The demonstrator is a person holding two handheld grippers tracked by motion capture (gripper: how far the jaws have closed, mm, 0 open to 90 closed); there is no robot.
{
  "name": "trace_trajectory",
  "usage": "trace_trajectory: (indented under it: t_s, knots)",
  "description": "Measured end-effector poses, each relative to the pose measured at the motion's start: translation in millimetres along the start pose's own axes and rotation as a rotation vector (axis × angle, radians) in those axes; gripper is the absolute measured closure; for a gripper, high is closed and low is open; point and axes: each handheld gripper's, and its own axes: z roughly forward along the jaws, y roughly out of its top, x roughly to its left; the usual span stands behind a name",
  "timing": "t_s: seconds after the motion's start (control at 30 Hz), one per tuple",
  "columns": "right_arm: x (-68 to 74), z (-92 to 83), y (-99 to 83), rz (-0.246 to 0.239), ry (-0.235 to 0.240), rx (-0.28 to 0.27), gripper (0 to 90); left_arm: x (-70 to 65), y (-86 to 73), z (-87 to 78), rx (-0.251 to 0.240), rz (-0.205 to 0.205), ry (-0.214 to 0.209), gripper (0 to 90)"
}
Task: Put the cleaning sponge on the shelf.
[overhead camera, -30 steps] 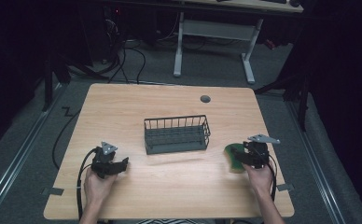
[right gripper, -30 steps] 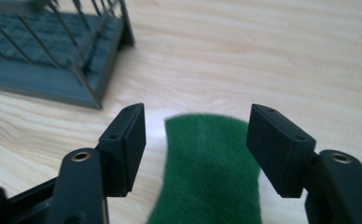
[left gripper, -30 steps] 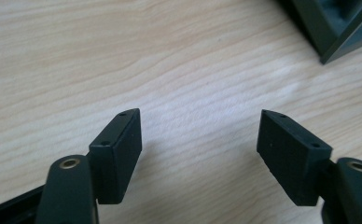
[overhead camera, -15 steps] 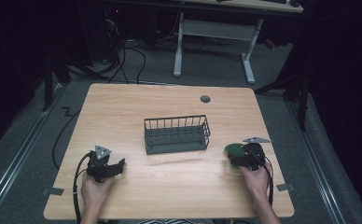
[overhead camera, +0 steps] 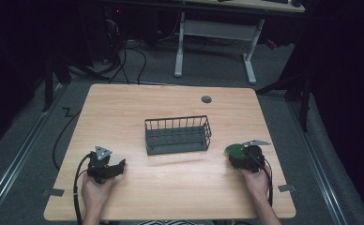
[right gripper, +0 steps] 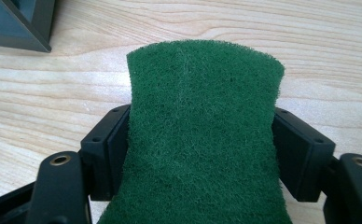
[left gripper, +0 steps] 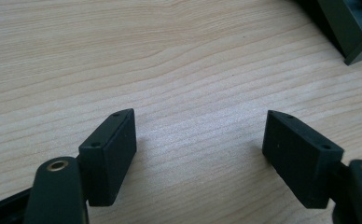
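A green scouring pad [right gripper: 202, 135] is squeezed between the two black jaws of my right gripper [overhead camera: 240, 158]; its sides bow inward where the jaws press. In the high view the green scouring pad [overhead camera: 233, 151] sticks out of that gripper at the table's right front, just right of a dark wire basket [overhead camera: 178, 135] in the middle. My left gripper [overhead camera: 116, 167] rests low over the wood at the left front, jaws wide apart with bare table between them [left gripper: 200, 154].
The wooden table [overhead camera: 124, 108] has a round grey cable cap [overhead camera: 206, 99] near its far edge. A corner of the basket [left gripper: 351, 28] lies ahead and to the right of the left gripper. Cables trail from both grippers off the front edge.
My right gripper has moved toward the front edge and slightly left, carrying the pad lower to the table. My left gripper has drifted a little toward the front edge.
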Motion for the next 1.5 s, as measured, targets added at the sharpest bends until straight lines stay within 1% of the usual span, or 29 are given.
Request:
trace_trajectory:
  t_s: [0.13, 0.37, 0.4, 0.47, 0.63, 0.77, 0.8, 0.93, 1.03, 1.13, 1.17, 1.2, 1.23, 1.27, 1.33, 1.5]
  knots:
    - [-1.0, -1.6, 0.1, 0.007, 0.008, 0.005, 30.4, 0.0, 0.0, 0.0, 0.000, 0.000, 0.000, 26.5]
    - [-2.6, -8.3, 4.3, 0.001, 0.035, -0.015, 31.0, 0.0, -0.1, -0.2, 0.002, 0.003, 0.000, 26.4]
    - [-3.2, -9.9, 5.9, -0.006, 0.040, -0.023, 31.0, 0.0, -0.1, -0.3, 0.002, 0.003, 0.000, 26.4]
    - [-3.6, -12.6, 8.2, -0.005, 0.050, -0.034, 31.0, 0.0, -0.1, -0.3, 0.002, 0.003, 0.000, 26.4]
    - [-2.2, -23.1, 14.8, -0.018, 0.056, -0.072, 31.1, -0.3, -0.1, -0.2, 0.002, 0.002, 0.002, 26.4]
    - [-2.1, -32.6, 24.5, -0.016, 0.089, -0.105, 31.1, -0.8, -0.1, 0.0, 0.000, 0.000, 0.005, 26.3]
    - [-1.3, -34.4, 27.1, -0.024, 0.095, -0.110, 31.2, -0.8, 0.0, 0.1, 0.000, 0.001, 0.006, 26.3]
    - [3.5, -39.8, 36.0, -0.047, 0.095, -0.121, 31.2, -0.7, 0.0, -0.1, 0.003, 0.003, 0.005, 26.4]
    - [7.1, -44.6, 44.3, -0.080, 0.089, -0.131, 31.1, -0.8, 0.0, 0.0, 0.001, 0.001, 0.004, 26.4]
    - [8.7, -49.9, 52.0, -0.084, 0.098, -0.146, 31.1, -1.0, -0.1, -0.1, 0.000, 0.003, 0.003, 26.7]
    - [9.4, -51.5, 56.7, -0.068, 0.114, -0.152, 31.1, -1.5, -0.2, -0.2, -0.004, 0.004, 0.002, 27.8]
    - [10.6, -52.7, 60.9, -0.047, 0.141, -0.164, 31.1, -2.0, -0.5, -0.6, -0.006, 0.008, -0.002, 29.6]
    - [13.0, -53.8, 65.0, -0.038, 0.168, -0.177, 31.1, -2.2, -0.5, -0.7, -0.006, 0.012, -0.007, 30.8]
    - [16.9, -54.7, 69.3, -0.046, 0.174, -0.182, 31.1, -2.1, -0.5, -0.7, -0.006, 0.011, -0.009, 30.8]
    - [25.1, -56.6, 76.5, -0.079, 0.175, -0.188, 31.1, -2.2, -0.6, -0.6, -0.007, 0.012, -0.008, 30.8]
    - [38.2, -60.6, 92.8, -0.102, 0.196, -0.200, 31.2, -2.2, -0.6, -0.6, -0.007, 0.012, -0.007, 30.8]
